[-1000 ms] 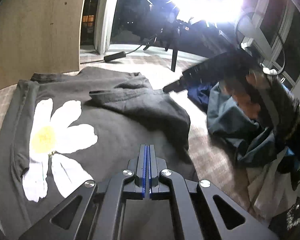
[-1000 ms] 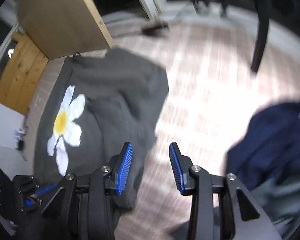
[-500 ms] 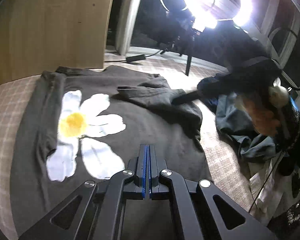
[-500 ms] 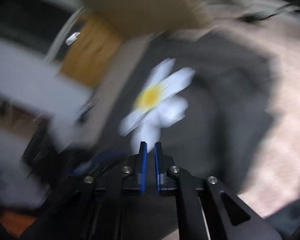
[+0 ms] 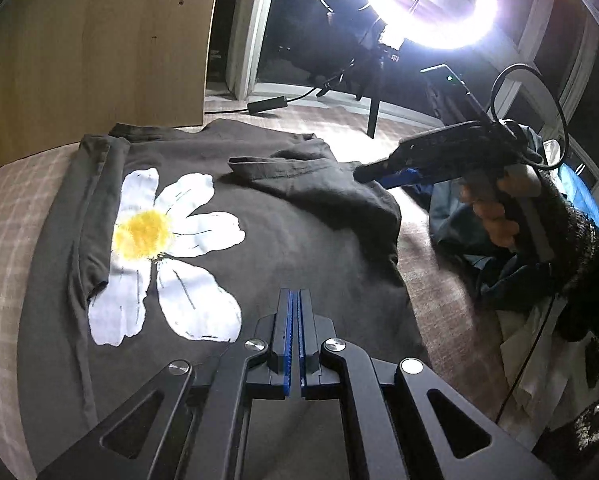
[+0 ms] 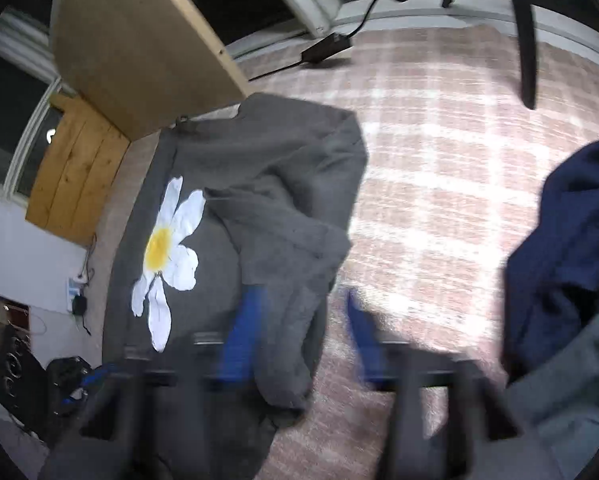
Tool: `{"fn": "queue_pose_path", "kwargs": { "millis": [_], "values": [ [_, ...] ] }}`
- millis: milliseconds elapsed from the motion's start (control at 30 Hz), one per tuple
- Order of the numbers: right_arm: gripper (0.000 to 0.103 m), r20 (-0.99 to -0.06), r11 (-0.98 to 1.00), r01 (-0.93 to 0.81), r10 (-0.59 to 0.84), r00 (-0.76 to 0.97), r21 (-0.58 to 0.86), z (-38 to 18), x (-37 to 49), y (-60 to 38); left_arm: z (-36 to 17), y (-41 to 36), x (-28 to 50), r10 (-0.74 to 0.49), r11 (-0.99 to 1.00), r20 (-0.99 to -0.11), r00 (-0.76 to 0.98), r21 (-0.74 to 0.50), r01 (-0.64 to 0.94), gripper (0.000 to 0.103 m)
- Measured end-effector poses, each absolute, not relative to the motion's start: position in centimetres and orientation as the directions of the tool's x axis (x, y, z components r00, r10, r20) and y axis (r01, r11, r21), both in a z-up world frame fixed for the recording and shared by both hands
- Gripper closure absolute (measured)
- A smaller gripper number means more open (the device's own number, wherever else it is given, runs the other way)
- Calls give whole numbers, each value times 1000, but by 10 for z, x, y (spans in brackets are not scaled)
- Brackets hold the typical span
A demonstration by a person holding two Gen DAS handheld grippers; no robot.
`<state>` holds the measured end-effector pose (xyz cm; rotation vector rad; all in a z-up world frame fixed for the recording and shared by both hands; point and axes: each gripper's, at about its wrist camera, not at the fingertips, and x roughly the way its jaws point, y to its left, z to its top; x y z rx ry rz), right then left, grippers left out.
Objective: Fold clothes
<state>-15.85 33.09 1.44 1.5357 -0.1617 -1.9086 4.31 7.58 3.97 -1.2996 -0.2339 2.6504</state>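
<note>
Charcoal cotton, the daisy T-shirt (image 5: 299, 248) lies flat on the checked carpet (image 6: 439, 160) under our left gripper (image 5: 293, 320), fingers shut and empty, right sleeve (image 5: 299, 176) folded in, while our right gripper (image 6: 301, 296), pinched a moment ago, now blurs wide astride the shirt's right edge, likely for the side fold, near the unfolded pile (image 6: 571, 240).

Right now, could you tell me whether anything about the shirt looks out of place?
Yes. On the dark shirt, one sleeve lies rumpled and slanted across the chest beside the daisy print, rather than flat along a straight fold.
</note>
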Motion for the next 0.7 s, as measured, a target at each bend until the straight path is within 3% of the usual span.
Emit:
{"fn": "queue_pose_path", "kwargs": {
  "millis": [200,300,367,467,567,700],
  "values": [
    [96,-731,-613,578,-681,-40,539,48,-117,300,41,68,46,221,-972,-760,-611,-226,-71,101],
    [60,-765,-497,710,-638,92,499,57,-88,269,38,67,43,222,-970,-762,-608,-238,-57,101],
    [59,-764,-499,731,-644,46,465,66,-87,276,38,69,42,231,-967,-759,-609,-248,-57,101],
    [59,-728,-606,608,-683,-66,513,71,-130,313,37,80,37,254,-962,-755,-604,-262,-78,95],
    [59,-829,-776,519,-521,-206,359,62,-174,323,29,94,24,264,-961,-771,-580,-262,-89,91],
    [59,-865,-824,446,-467,-187,349,39,-211,310,17,102,4,254,-964,-787,-562,-255,-79,85]
  ]
}}
